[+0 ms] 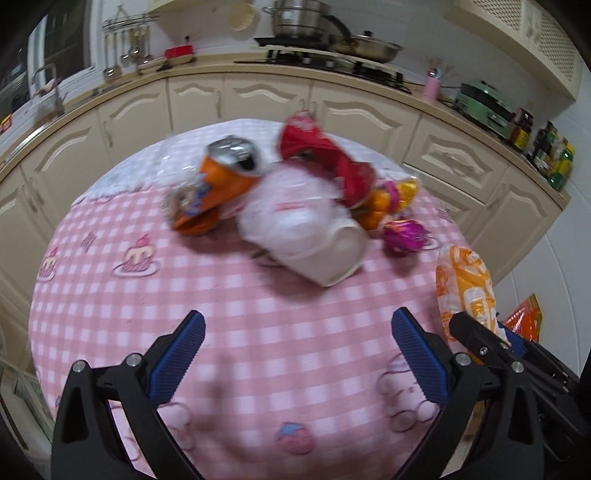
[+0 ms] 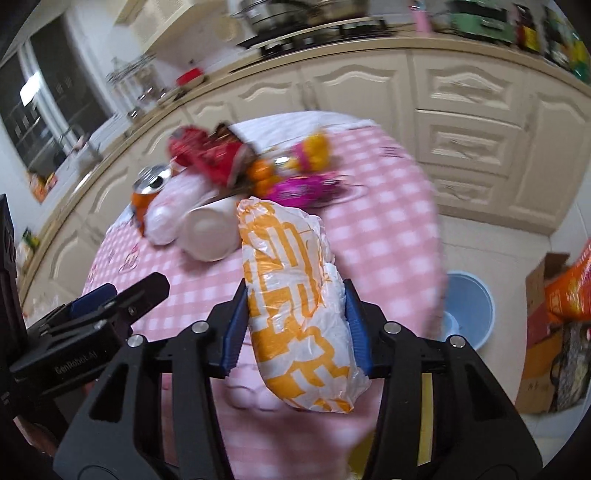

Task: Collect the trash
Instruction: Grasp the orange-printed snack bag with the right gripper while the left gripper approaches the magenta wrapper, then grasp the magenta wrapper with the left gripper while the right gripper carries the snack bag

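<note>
Orange-and-white wrapper [image 2: 295, 306] sits pinched between the right gripper [image 2: 295, 325] pads, above the table [image 2: 369, 229] edge. Beyond it lie a cup [image 2: 207, 232] and can [image 2: 147, 188]. Left gripper [image 1: 295, 354] hangs open, empty, left of the wrapper.

**Kitchen around the table**

A round table wears a pink checked cloth [image 1: 229, 302] printed with little cakes. Behind it runs a curved row of cream cabinets [image 1: 266, 98] under a worktop. On the stove [image 1: 332, 61] stand a steel pot [image 1: 299, 18] and a lidded pan [image 1: 369, 46]. A rack of ladles [image 1: 127, 44] hangs near a pink cup [image 1: 431, 86], a green appliance [image 1: 484, 105] and bottles [image 1: 554, 155]. A cardboard box [image 2: 543, 332] sits on the floor.
</note>
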A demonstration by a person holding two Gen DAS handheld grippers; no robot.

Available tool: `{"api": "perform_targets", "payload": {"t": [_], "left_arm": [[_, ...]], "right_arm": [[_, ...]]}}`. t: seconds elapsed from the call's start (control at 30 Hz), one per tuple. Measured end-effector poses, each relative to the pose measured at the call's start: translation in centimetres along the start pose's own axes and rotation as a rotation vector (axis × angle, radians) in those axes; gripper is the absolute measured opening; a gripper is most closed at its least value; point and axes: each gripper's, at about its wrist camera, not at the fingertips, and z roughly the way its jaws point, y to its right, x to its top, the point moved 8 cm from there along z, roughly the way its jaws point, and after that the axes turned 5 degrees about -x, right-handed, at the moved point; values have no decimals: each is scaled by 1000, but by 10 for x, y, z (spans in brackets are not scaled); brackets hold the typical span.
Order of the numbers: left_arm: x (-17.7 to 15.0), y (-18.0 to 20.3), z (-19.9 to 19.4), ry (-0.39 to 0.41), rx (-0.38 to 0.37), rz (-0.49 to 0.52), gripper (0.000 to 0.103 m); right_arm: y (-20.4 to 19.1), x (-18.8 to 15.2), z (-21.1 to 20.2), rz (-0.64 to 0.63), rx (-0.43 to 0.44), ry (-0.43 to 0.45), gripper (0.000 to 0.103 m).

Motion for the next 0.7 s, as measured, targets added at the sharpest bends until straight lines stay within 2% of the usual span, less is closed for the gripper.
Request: {"api": "perform_targets", "payload": {"t": [0.2,0.33,0.57,0.63,0.7], "left_arm": [[10,60,22,-47,-120,68,99],[23,89,40,-63,-130,92,99],[43,108,72,-86,-137,93,98],[46,108,80,-95,-128,94,94],[47,104,90,-110,-89,96,77]], "right_arm": [[56,9,-12,110,-46,39,49],[81,15,-16,149,-67,65,49],[108,29,-10,181,-41,88,49],[112,31,-5,185,-34,83,49],[116,35,-1,187,-26,75,49]]}}
